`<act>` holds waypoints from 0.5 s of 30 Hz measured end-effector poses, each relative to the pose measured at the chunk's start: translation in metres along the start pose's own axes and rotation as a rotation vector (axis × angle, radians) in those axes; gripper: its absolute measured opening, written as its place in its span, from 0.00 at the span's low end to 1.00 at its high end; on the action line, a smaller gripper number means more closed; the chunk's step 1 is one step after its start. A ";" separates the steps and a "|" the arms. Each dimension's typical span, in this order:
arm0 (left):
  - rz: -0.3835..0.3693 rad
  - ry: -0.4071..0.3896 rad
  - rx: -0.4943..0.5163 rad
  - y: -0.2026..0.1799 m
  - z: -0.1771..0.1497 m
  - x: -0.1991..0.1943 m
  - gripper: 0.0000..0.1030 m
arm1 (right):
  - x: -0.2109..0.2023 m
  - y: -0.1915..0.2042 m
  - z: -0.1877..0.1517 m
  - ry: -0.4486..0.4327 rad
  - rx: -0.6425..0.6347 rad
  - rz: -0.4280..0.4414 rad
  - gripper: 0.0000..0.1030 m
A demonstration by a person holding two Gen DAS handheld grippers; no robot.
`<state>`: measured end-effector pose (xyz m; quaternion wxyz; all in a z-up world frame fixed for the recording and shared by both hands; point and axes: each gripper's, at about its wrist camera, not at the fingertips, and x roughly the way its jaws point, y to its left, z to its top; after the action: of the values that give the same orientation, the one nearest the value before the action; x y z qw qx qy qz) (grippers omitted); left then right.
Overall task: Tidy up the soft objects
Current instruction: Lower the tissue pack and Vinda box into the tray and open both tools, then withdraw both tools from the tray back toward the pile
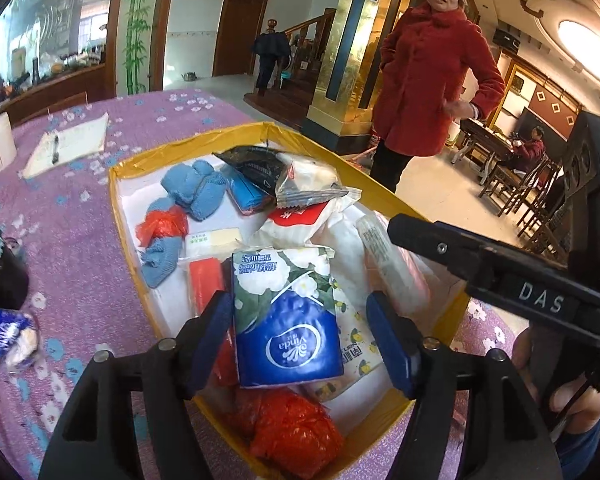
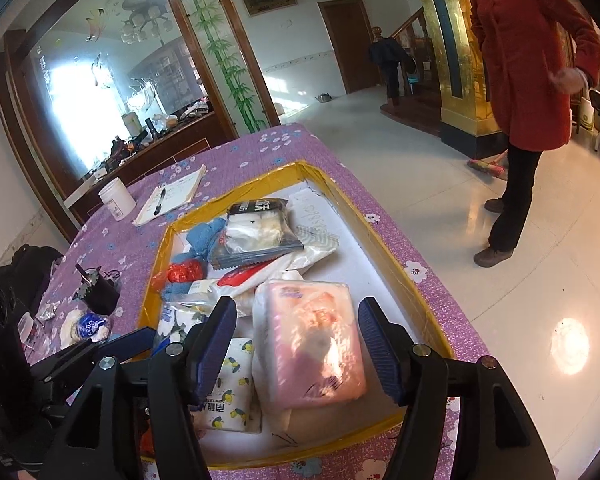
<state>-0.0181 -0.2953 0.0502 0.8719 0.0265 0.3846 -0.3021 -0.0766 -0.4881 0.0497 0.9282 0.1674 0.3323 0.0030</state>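
On the table with the purple flowered cloth stands one shallow box with a yellow taped rim, and the soft things lie inside it. In the lower middle of the left view the left tool has its two blue pads apart, one on each side of a blue and white tissue pack; there is a gap at both pads, so nothing is clamped. In the lower middle of the right view the right tool also stands apart around one pink tissue pack, and its pads do not press it.

In the box I count also one pack with lemon print, two crumpled red plastic bags, some blue knitted pieces at the far left side, one dark snack bag and one white bag with red label.

Outside the box, in the upper left, are one white jar and one notebook with a pen on it. A person in a red coat stands on the floor at the upper right.
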 end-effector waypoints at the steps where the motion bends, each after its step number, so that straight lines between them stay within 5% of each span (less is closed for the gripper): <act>1: 0.014 -0.005 0.009 -0.002 0.000 -0.003 0.68 | -0.002 0.001 0.000 -0.004 -0.001 0.002 0.66; 15: 0.139 -0.068 0.065 0.000 -0.012 -0.040 0.72 | -0.021 0.030 0.000 -0.019 -0.052 0.017 0.68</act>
<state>-0.0469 -0.2722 0.0690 0.9019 0.0713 0.3422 -0.2540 -0.0902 -0.4623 0.0721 0.9354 0.1459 0.3217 0.0178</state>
